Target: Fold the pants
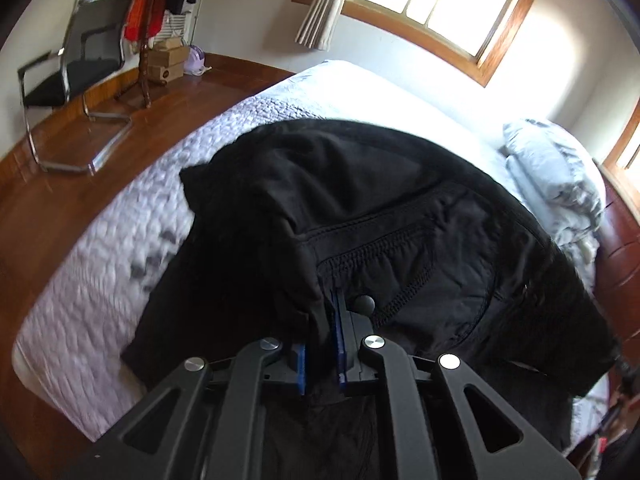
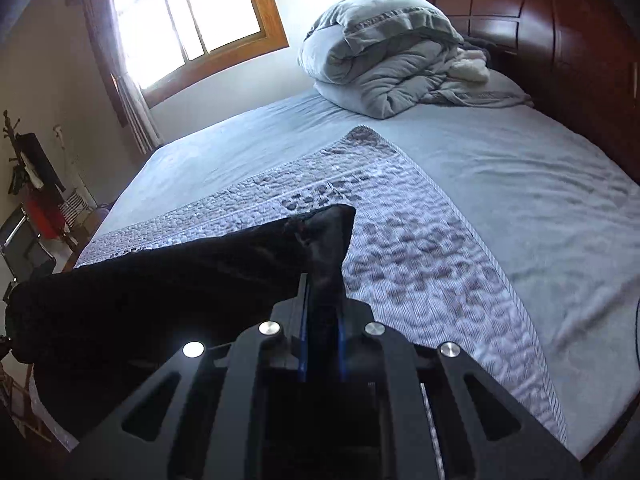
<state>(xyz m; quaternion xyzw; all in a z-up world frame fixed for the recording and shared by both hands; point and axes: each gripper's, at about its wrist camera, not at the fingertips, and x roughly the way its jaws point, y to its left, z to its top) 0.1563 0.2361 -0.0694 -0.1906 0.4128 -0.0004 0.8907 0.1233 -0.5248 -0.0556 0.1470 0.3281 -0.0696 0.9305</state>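
Holding the black pants (image 1: 360, 208) above the bed (image 2: 500, 200), I have left gripper (image 1: 322, 344) and right gripper (image 2: 322, 320) clamped on cloth, which stretches sideways between them

Black pants (image 1: 360, 208) lay on a pale lilac quilt (image 1: 120, 248) with grey leopard-like spots, over a light blue sheet (image 2: 520, 184), beside a reddish-brown headboard (image 2: 560, 40).

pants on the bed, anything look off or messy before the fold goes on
The black pants are not flat: fabric is bunched and creased near the pocket, with a flap doubled over on the left. Both the left gripper and right gripper have jaws shut on cloth. Nothing looks torn or spilled on the bed.
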